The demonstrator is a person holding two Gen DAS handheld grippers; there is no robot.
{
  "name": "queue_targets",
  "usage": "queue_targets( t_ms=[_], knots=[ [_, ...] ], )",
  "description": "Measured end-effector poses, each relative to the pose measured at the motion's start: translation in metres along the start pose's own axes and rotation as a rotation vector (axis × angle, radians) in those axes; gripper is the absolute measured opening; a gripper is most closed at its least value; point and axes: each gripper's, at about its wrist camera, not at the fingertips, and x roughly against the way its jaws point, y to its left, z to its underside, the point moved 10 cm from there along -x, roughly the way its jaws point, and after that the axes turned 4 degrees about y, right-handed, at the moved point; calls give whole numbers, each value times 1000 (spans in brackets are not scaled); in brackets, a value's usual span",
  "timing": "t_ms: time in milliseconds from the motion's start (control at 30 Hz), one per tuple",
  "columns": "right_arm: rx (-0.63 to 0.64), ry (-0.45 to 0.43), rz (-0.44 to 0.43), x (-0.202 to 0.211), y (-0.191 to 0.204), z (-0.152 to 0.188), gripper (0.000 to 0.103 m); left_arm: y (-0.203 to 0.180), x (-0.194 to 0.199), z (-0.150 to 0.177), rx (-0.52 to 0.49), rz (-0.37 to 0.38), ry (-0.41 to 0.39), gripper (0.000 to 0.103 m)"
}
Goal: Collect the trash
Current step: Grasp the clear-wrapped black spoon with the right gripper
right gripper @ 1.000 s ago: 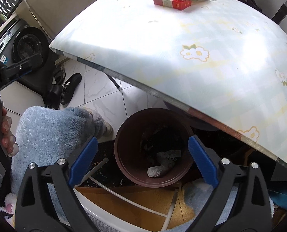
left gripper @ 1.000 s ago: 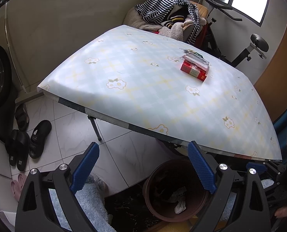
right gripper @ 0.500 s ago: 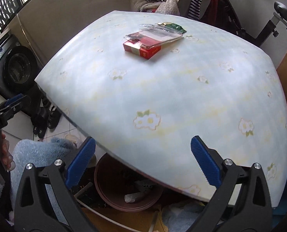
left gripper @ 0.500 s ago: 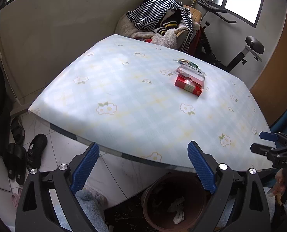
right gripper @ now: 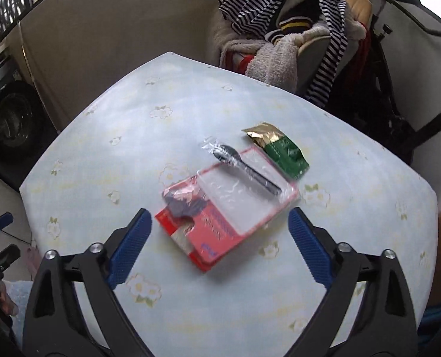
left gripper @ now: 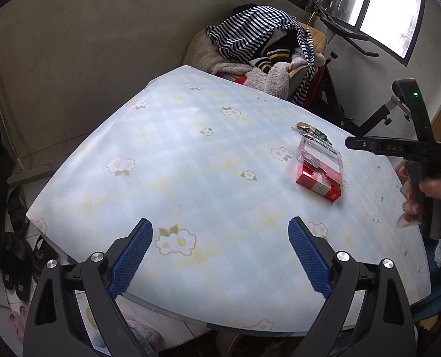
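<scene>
Red box (right gripper: 202, 232) under a clear tray (right gripper: 247, 196), wrapped spoon (right gripper: 244, 168) beside a green packet (right gripper: 285, 156), is now lying between my right gripper's (right gripper: 219, 248) released jaws on the counter (right gripper: 131, 148); my left gripper (left gripper: 220, 255), jaws released, is now hovering above the counter, no longer over the bin.

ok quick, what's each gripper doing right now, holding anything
Left gripper: open, holding nothing, over the table.
Right gripper: open, holding nothing, over the red packet.
</scene>
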Motion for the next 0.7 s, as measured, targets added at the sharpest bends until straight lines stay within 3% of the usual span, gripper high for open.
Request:
queue_targets(
  t_ms=[167, 433, 467, 567, 700],
  knots=[
    [26, 37, 2, -53, -27, -29, 59, 3, -27, -8, 1, 17, 29, 90],
    [45, 93, -103, -96, -31, -28, 54, -16, -66, -26, 32, 112, 90, 90],
    [37, 77, -119, -95, -30, -27, 51, -21, -70, -30, 41, 132, 97, 90],
    [7, 73, -184, -91, -29, -23, 20, -34, -80, -45, 72, 186, 121, 88],
    [-25, 39, -254, -72, -28, -19, 14, -55, -93, -66, 141, 272, 153, 83]
  ],
)
